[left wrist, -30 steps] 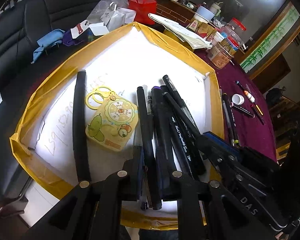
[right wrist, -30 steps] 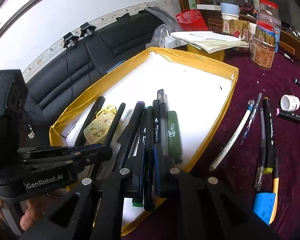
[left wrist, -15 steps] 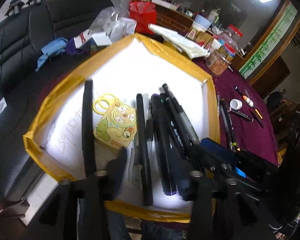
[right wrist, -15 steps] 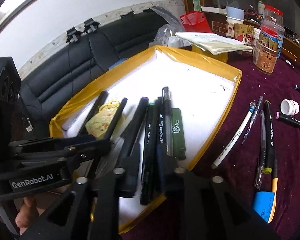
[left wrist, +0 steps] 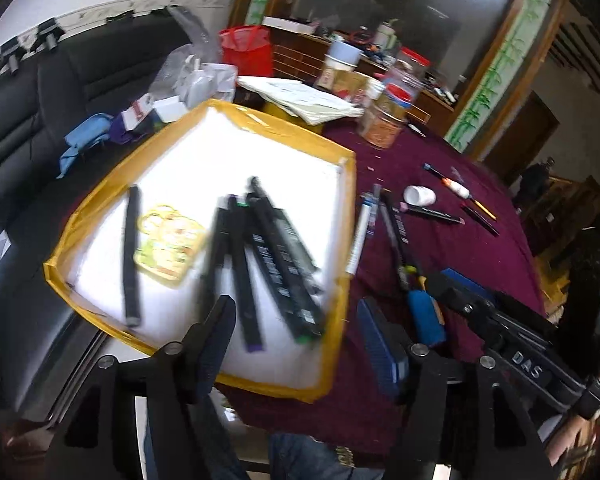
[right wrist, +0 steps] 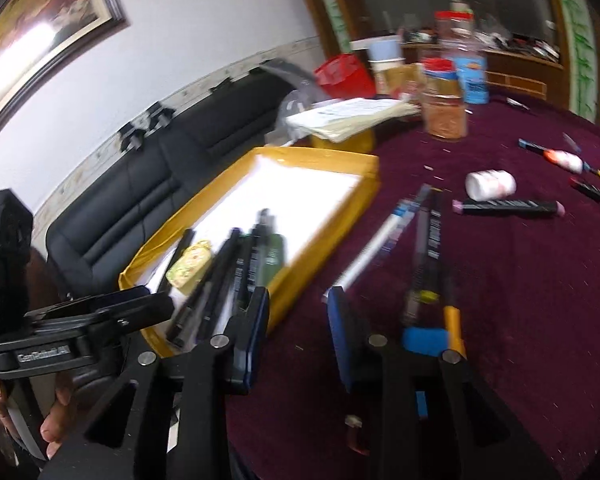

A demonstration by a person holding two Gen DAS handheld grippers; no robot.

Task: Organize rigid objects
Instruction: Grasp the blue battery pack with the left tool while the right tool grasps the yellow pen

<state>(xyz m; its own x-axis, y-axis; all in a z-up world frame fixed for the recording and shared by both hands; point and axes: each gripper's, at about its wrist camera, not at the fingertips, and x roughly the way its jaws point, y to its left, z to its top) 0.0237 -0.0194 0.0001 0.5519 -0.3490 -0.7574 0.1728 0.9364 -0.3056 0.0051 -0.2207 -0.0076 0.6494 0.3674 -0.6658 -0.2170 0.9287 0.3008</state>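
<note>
The yellow-rimmed tray [left wrist: 342, 240] holds the dark markers [left wrist: 276, 256], bunched at its 5 o'clock corner to tidy them. The left hand-held gripper [left wrist: 300, 344] has just been opening, nothing between its jaws; likewise the right hand-held gripper [right wrist: 298, 332]. Loose pens [right wrist: 424, 256] wait on the worktop [right wrist: 520, 300] at 3 o'clock.

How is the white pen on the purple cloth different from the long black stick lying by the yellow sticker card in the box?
The white pen lies outside the yellow-edged box, on the purple tablecloth; the black stick lies inside the box on its white floor. The pen is white with a blue end; the stick is black all over. The pen sits right beside the box's wall; the stick sits next to the yellow sticker card. Both are long, thin and lying flat.
</note>
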